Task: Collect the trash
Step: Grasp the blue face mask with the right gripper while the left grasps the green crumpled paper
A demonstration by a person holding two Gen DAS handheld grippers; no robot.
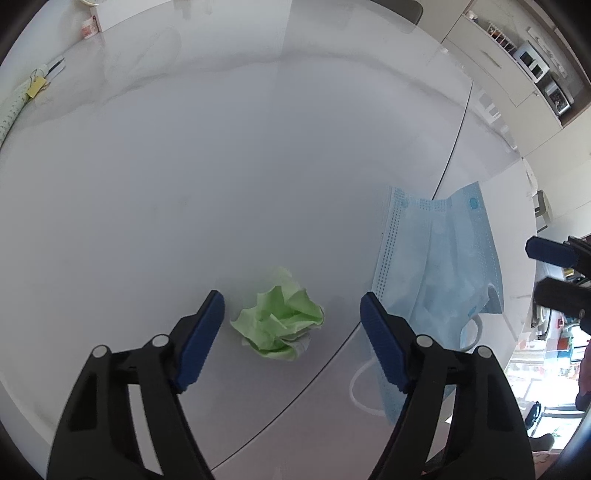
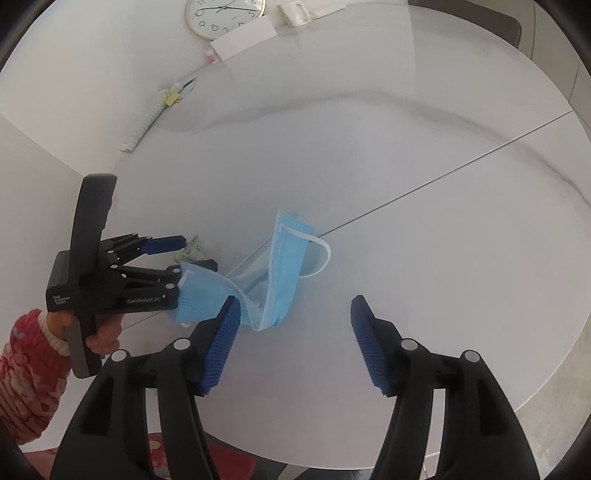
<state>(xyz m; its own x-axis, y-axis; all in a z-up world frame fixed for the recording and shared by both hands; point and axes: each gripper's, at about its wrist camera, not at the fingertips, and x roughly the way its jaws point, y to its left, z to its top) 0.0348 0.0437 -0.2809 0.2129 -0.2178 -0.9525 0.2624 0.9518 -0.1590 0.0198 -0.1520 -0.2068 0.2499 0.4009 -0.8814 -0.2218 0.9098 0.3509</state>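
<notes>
A crumpled green paper ball (image 1: 280, 319) lies on the white table (image 1: 221, 184), between the blue pads of my left gripper (image 1: 291, 306). That gripper is open and neither pad touches the ball. A light blue face mask (image 1: 443, 258) lies rumpled just to the right, its ear loop by my right finger. In the right wrist view the mask (image 2: 280, 269) sits ahead of my right gripper (image 2: 295, 302), which is open with nothing gripped; its left pad overlaps the mask's edge. The left gripper (image 2: 198, 252) straddles the green paper (image 2: 188, 254) there, held by a hand in a red patterned sleeve (image 2: 26, 354).
A wall clock (image 2: 225, 14), a white card (image 2: 243, 37) and a long white strip with a yellow clip (image 2: 147, 114) lie at the table's far side. A seam (image 2: 443, 177) crosses the tabletop. Cabinets with appliances (image 1: 535, 66) stand beyond the table's edge.
</notes>
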